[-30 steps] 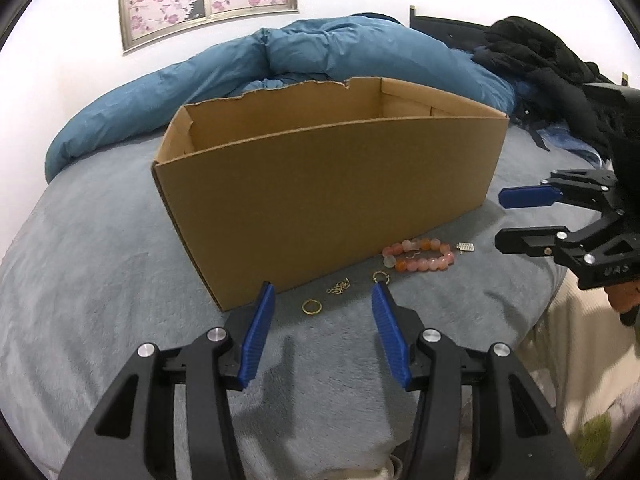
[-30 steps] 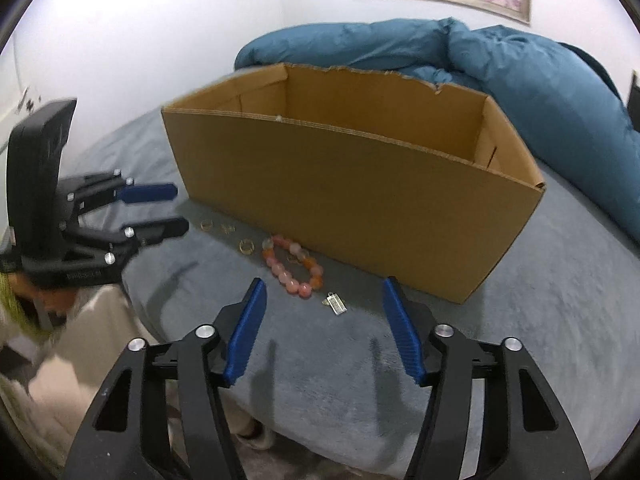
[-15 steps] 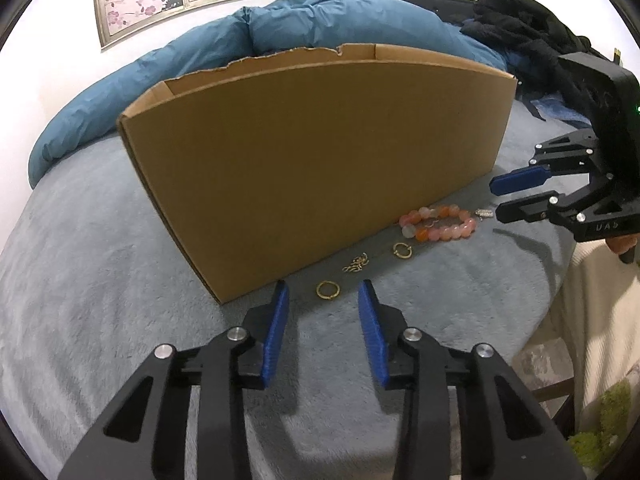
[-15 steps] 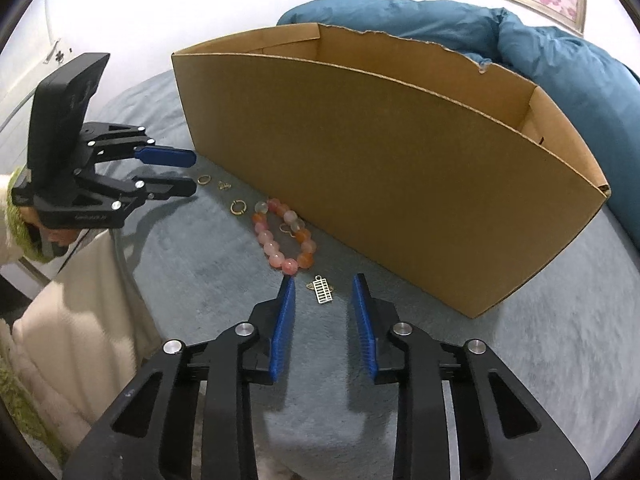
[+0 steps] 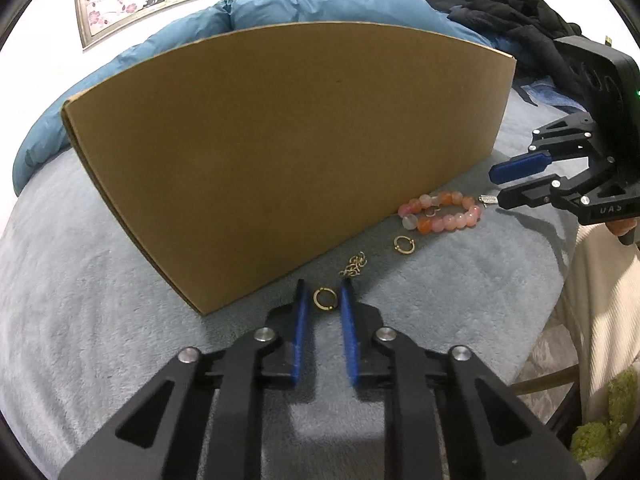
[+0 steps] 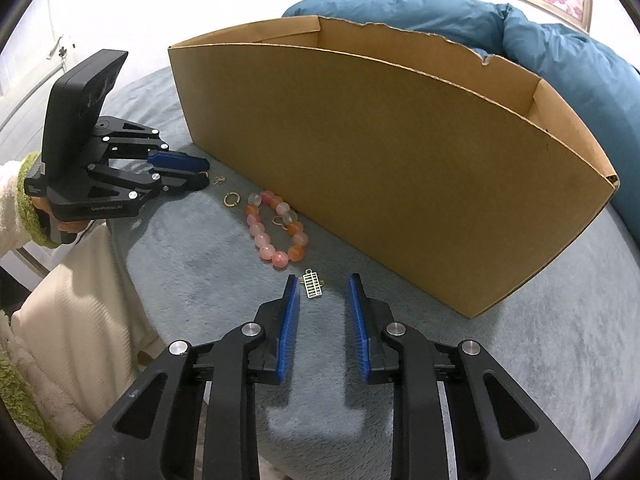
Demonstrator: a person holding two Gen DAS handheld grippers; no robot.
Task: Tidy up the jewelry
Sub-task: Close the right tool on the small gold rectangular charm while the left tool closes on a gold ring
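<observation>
Jewelry lies on the grey blanket in front of a cardboard box (image 5: 280, 152). My left gripper (image 5: 323, 290) is open with its tips low on either side of a small gold ring (image 5: 324, 299). Beyond it lie a gold chain piece (image 5: 354, 264), a second gold ring (image 5: 404, 245) and a pink-orange bead bracelet (image 5: 442, 210). My right gripper (image 6: 321, 282) is open with a small gold abacus charm (image 6: 312, 284) between its tips. The bracelet (image 6: 276, 232) lies just beyond it. Each gripper shows in the other's view, the left gripper (image 6: 192, 174) and the right gripper (image 5: 500, 186).
The open-top box (image 6: 380, 152) stands along the far side of the jewelry. A blue duvet (image 6: 540, 52) is bunched behind it, with dark clothes (image 5: 516, 4) to one side. The bed edge (image 5: 560, 280) drops off near the right gripper.
Both grippers have moved forward and down toward the blanket and narrowed their jaws. The left now brackets the gold ring, the right brackets the abacus charm.
</observation>
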